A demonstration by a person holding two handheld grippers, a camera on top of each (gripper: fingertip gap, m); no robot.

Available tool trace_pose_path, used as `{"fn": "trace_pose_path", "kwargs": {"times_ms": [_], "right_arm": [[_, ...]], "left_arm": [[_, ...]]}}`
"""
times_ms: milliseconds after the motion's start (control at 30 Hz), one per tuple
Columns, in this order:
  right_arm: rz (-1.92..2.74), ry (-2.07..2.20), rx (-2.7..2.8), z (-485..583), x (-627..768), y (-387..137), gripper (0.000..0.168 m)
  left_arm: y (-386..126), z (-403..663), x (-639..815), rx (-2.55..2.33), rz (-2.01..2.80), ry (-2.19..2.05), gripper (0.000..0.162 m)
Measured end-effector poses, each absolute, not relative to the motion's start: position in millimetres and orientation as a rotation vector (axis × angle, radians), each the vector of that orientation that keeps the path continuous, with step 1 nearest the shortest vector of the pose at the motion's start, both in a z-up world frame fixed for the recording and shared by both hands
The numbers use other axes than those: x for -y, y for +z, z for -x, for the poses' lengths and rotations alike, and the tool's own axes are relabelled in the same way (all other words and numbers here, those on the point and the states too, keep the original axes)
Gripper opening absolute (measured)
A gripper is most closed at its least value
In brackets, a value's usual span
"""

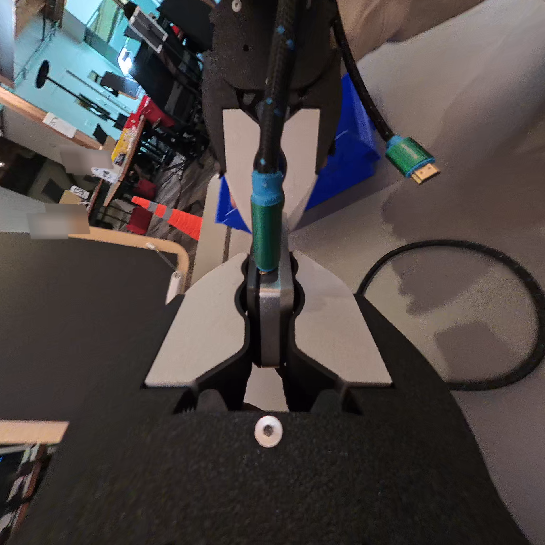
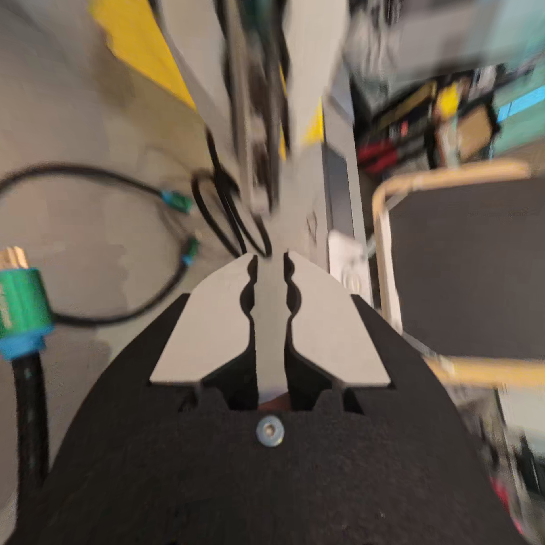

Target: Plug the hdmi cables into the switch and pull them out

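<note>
In the left wrist view my left gripper (image 1: pixel 269 265) is shut on a thin grey HDMI switch (image 1: pixel 269 321), held edge-on. A green HDMI plug (image 1: pixel 267 233) with a black braided cable sits in the switch's far end. My right gripper (image 1: pixel 269 188) faces me just beyond it, with the cable running between its pads. A second green plug (image 1: pixel 411 159) with a gold tip hangs free to the right. In the blurred right wrist view my right gripper (image 2: pixel 270 259) has a gap between its fingers and holds nothing. The switch (image 2: pixel 259 141) is ahead, and the free plug (image 2: pixel 20 306) is at the left edge.
A black cable loop (image 1: pixel 525 309) lies on the grey table (image 1: pixel 442 88). Two more green plugs (image 2: pixel 177 203) (image 2: pixel 190 247) lie on the table. A blue bin (image 1: pixel 351 165) stands behind the right gripper. A black chair with a wooden rim (image 1: pixel 88 309) is at the table's side.
</note>
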State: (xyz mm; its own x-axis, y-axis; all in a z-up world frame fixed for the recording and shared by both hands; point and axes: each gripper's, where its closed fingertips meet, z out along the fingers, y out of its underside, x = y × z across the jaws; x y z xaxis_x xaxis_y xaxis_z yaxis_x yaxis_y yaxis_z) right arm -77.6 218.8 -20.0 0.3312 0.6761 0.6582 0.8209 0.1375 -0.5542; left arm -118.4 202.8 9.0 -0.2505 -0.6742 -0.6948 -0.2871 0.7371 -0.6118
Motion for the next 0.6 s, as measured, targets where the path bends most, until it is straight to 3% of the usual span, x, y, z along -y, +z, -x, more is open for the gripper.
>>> {"fn": "trace_pose_path", "kwargs": {"times_ms": [133, 300, 400, 500, 600], "right_arm": [[1.948, -0.342, 0.865, -19.5, -250.5, 0.1, 0.031], [2.125, 0.315, 0.334, -13.5, -231.9, 9.6, 0.047], [2.188, 0.482, 0.289, 9.2, -207.6, -22.1, 0.057], [2.147, 0.622, 0.335, 49.3, -182.1, -62.3, 0.047], [2.231, 0.721, 0.407, 93.0, -168.8, -122.3, 0.048]], "left_arm": [[33.5, 154.1, -243.5, -1.710, 0.726, -0.266, 0.023], [54.9, 183.3, -270.0, -1.497, 0.665, -0.166, 0.023], [56.9, 192.0, -274.2, -1.381, 0.679, -0.143, 0.023], [54.4, 195.4, -269.6, -1.303, 0.698, -0.226, 0.023], [45.8, 189.7, -266.6, -1.306, 0.707, -0.266, 0.023]]}}
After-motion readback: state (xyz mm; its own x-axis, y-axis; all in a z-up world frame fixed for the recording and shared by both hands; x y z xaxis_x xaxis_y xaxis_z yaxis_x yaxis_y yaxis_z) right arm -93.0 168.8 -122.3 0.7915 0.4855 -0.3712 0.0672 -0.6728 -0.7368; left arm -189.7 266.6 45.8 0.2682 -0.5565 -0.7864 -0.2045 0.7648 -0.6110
